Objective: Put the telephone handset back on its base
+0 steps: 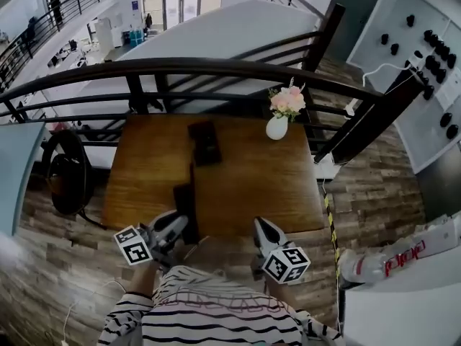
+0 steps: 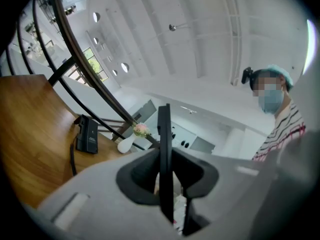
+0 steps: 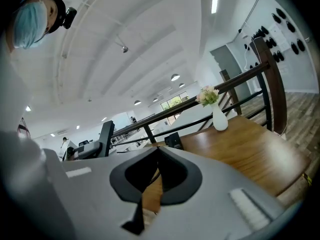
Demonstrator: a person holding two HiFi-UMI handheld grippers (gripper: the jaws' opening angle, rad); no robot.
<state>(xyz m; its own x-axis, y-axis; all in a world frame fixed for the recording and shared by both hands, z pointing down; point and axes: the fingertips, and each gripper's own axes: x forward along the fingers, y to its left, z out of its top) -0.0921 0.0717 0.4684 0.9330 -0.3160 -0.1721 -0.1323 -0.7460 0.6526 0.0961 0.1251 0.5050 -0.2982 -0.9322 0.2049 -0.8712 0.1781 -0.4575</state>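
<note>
Black telephone handset (image 1: 184, 206) gripped upright in the left claw (image 1: 175, 225), above the near edge of the wooden table (image 1: 252, 179). Its base (image 1: 204, 143) sits mid-table, well apart, near a white vase of pink flowers (image 1: 278, 125). The right claw (image 1: 263, 229) is closed and empty

Nothing reads clearly. The white object (image 1: 369, 265) at the head view's lower right bears red lettering too blurred to make out; pale print on the telephone base (image 2: 89, 134) is too small to read.
</note>
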